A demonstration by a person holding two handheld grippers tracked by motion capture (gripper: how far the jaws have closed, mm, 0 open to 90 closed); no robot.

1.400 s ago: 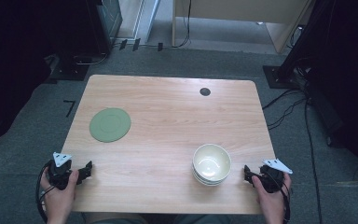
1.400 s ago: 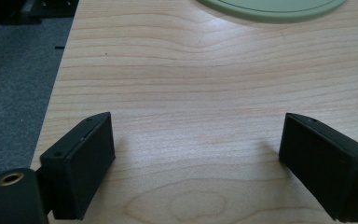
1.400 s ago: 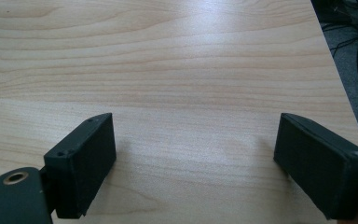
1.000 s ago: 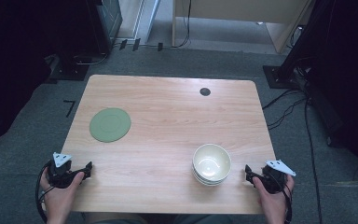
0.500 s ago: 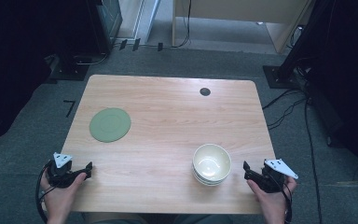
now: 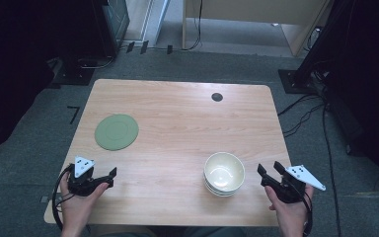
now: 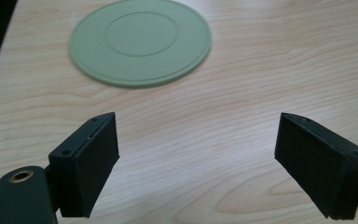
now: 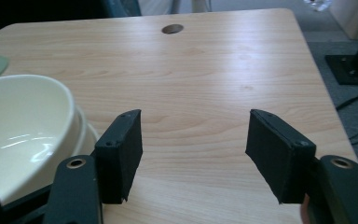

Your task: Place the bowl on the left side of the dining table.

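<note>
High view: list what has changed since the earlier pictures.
The right gripper has edged forward beside the stacked bowls, its jaws have just been closing, with nothing between them. The left gripper has shifted slightly toward the table's middle, open and empty. The bowls, green plate and table stayed put.

A stack of cream bowls [image 6: 224,174] stands upright near the front right of the wooden bench [image 6: 177,113], the glossy top bowl nested in those beneath and empty, its rim catching the light. Well apart from it, a flat, round sage-green plate [image 6: 116,132] with a faint raised ring lies toward the left side of the bench.
</note>
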